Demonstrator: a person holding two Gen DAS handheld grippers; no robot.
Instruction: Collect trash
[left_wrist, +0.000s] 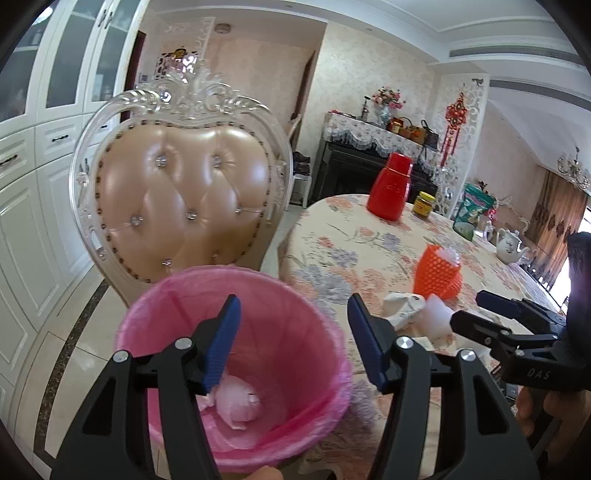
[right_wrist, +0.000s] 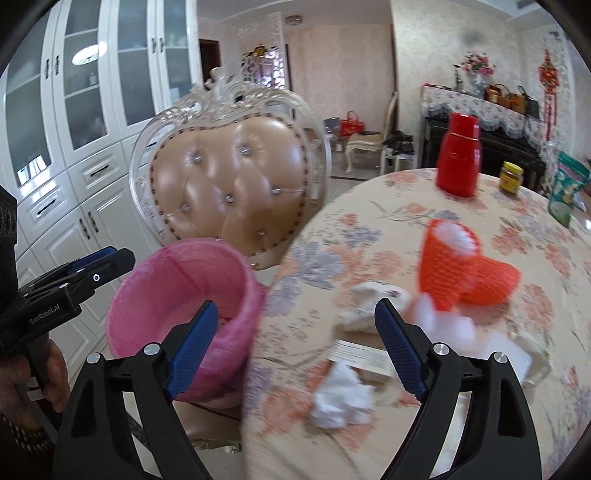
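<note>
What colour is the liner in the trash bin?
Pink; the bin liner shows best in the left wrist view.

Pink-lined bin (left_wrist: 236, 369) beside the table edge (one wad (left_wrist: 238, 404) inside), white crumpled tissue (right_wrist: 341, 397) near that edge, wrappers (right_wrist: 364, 306) behind

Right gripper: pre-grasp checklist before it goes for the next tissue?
1. Right gripper open, empty: ok.
2. Target, the crumpled tissue, lies between and ahead of the fingers: ok.
3. Tissue free of the paper slip beside it: cannot tell, motion blur.
4. Pink-lined bin mouth unobstructed; one wad already inside: ok.
5. Left gripper open, above the bin, away from the tissue: ok.
</note>
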